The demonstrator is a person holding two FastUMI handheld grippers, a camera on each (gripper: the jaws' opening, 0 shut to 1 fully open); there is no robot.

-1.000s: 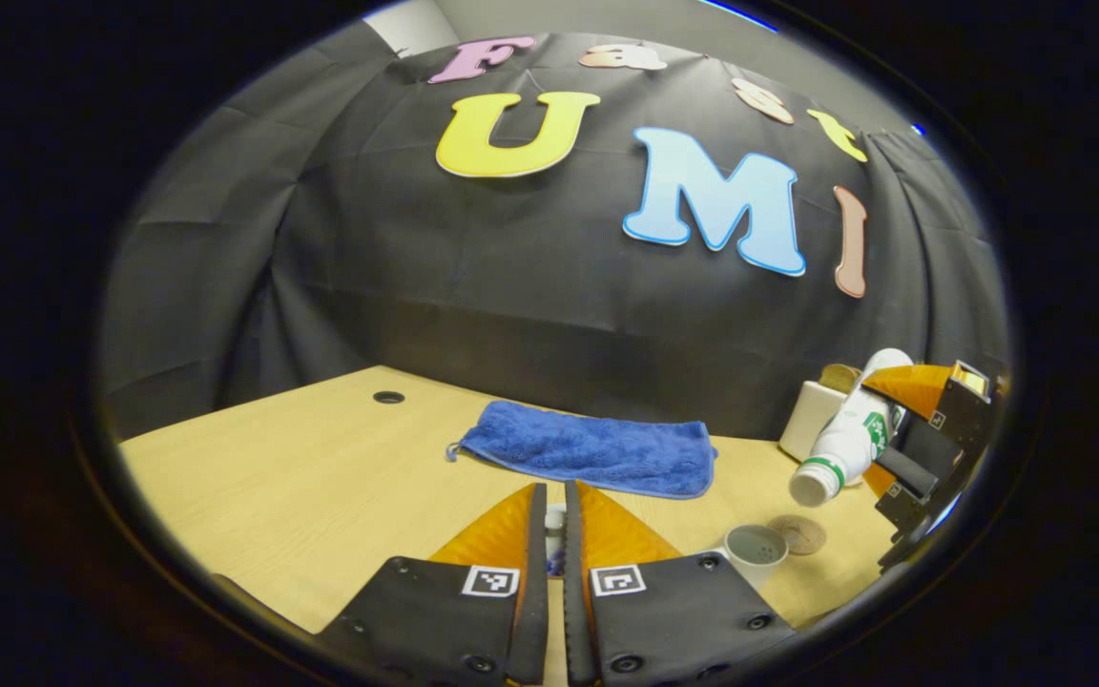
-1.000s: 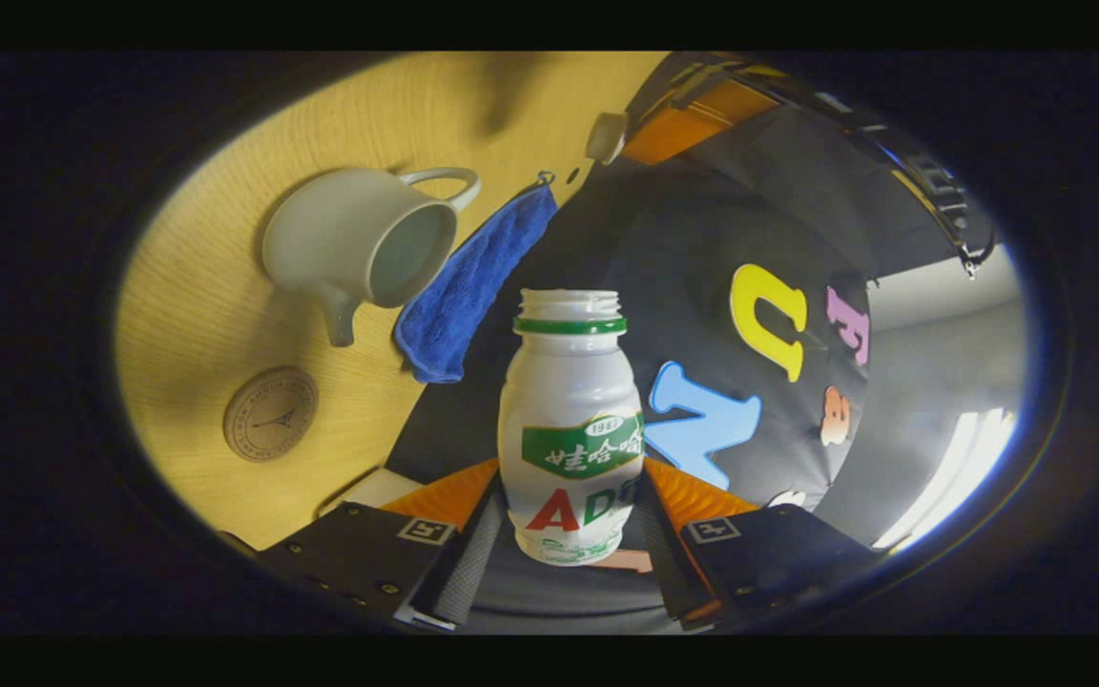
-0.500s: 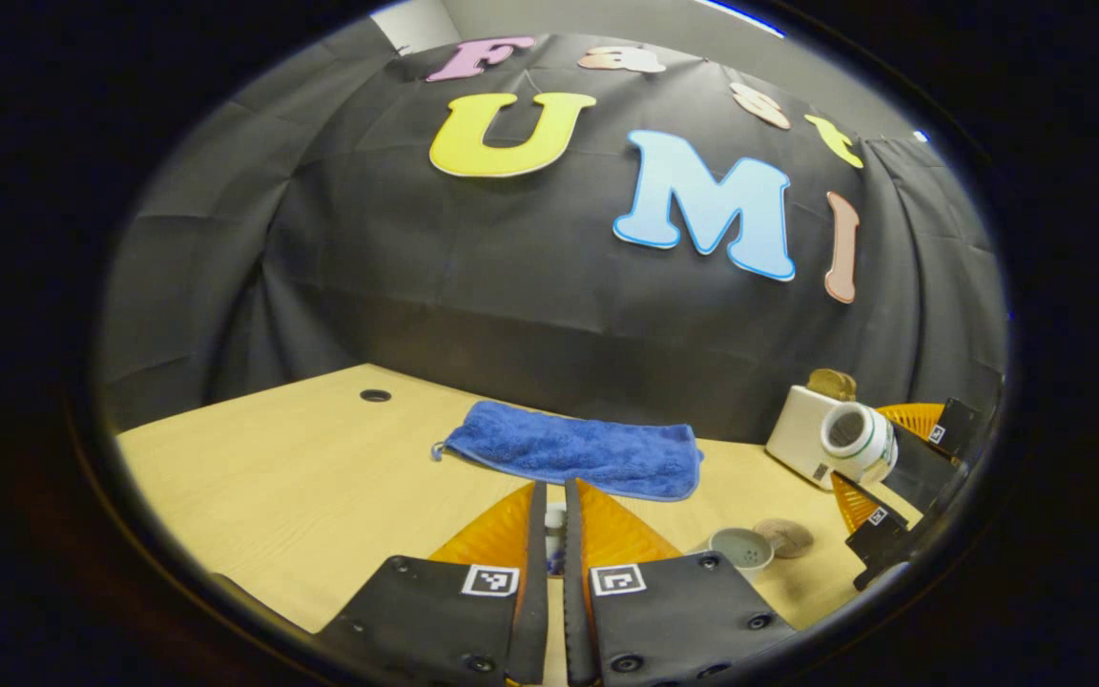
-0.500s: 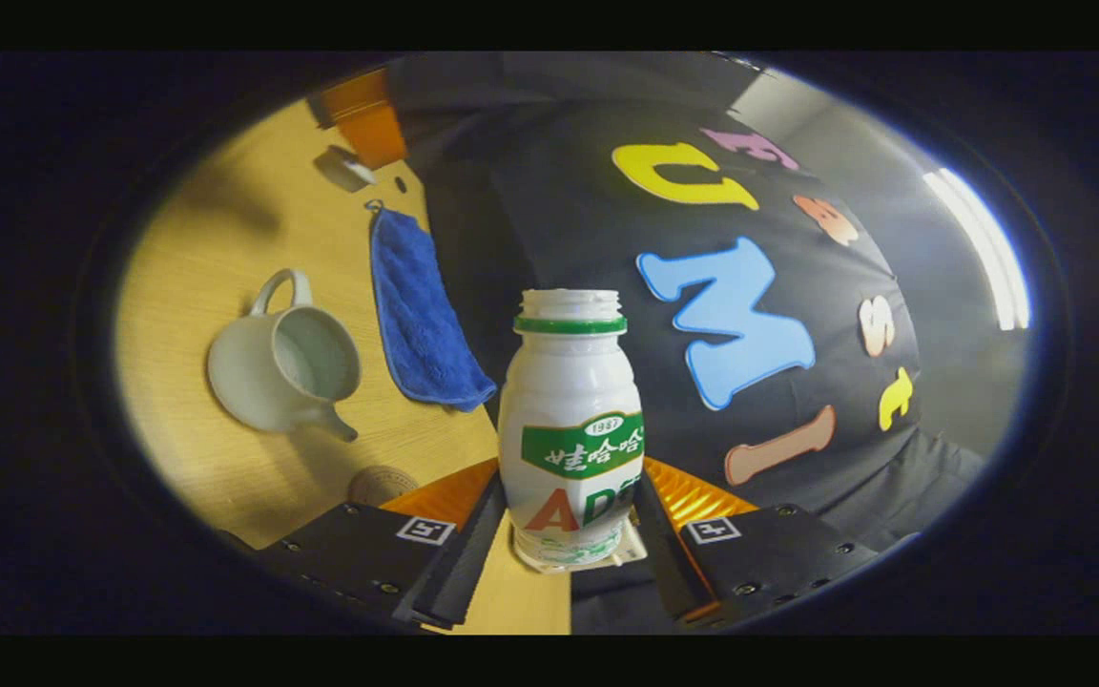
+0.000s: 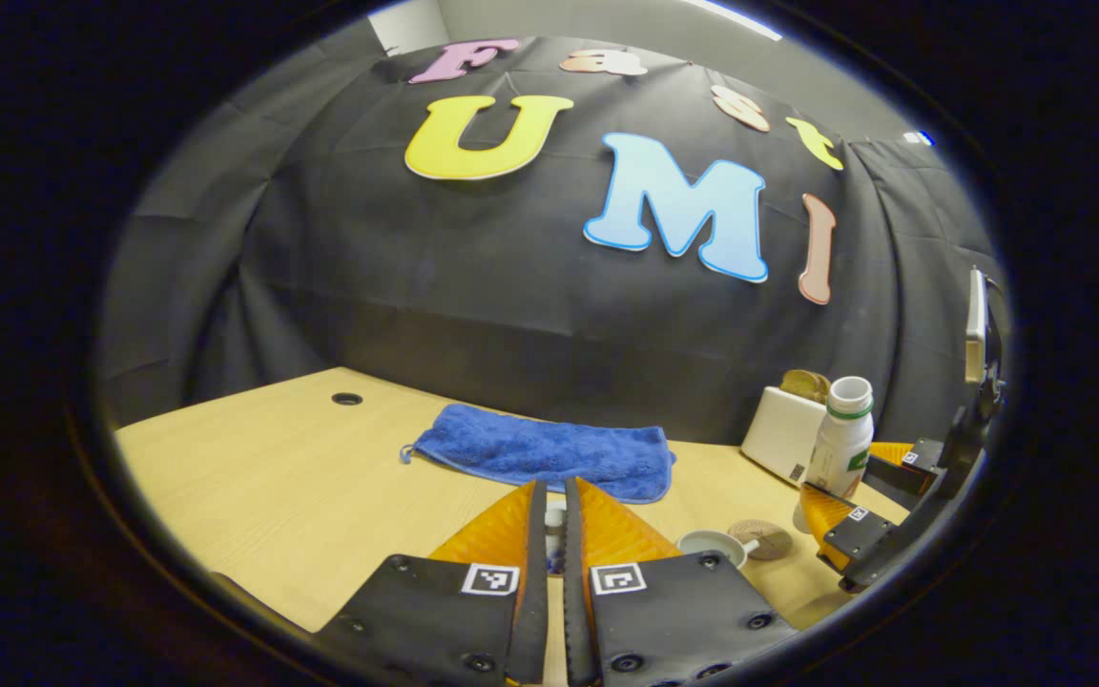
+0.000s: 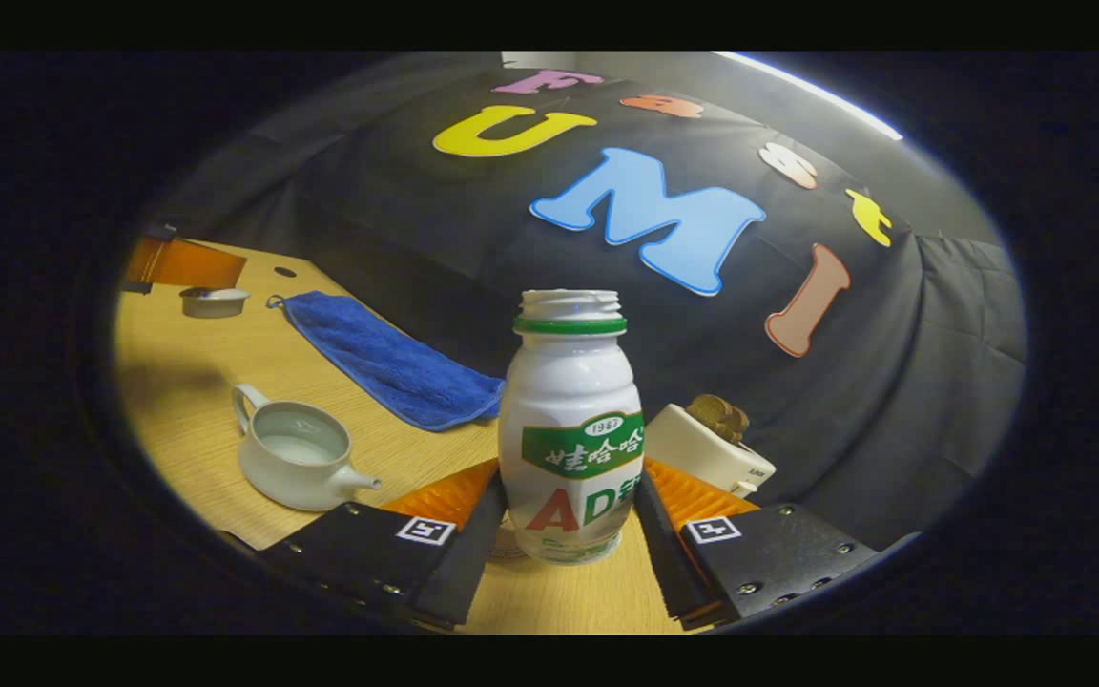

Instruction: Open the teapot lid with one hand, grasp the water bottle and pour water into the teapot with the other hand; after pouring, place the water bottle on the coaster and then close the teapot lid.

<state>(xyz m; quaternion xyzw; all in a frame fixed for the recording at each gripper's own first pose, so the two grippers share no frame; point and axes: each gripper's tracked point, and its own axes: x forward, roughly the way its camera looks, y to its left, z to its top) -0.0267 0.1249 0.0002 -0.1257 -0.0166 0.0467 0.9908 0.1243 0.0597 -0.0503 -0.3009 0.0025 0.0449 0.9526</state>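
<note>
Left tool (image 5: 555, 534): my fingers clenched on the teapot lid (image 5: 555, 523), up off the table (image 5: 254, 477)
Teapot (image 6: 294, 460): open, water inside, on the table left of the bottle
Coaster (image 5: 760, 538): just beside the teapot
Right tool (image 6: 569, 520): grasping the water bottle (image 6: 570, 429), upright, uncapped

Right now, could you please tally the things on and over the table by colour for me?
White: 4 (water bottle, teapot, teapot lid, box)
Blue: 1 (towel)
Brown: 1 (coaster)
Total: 6
</note>
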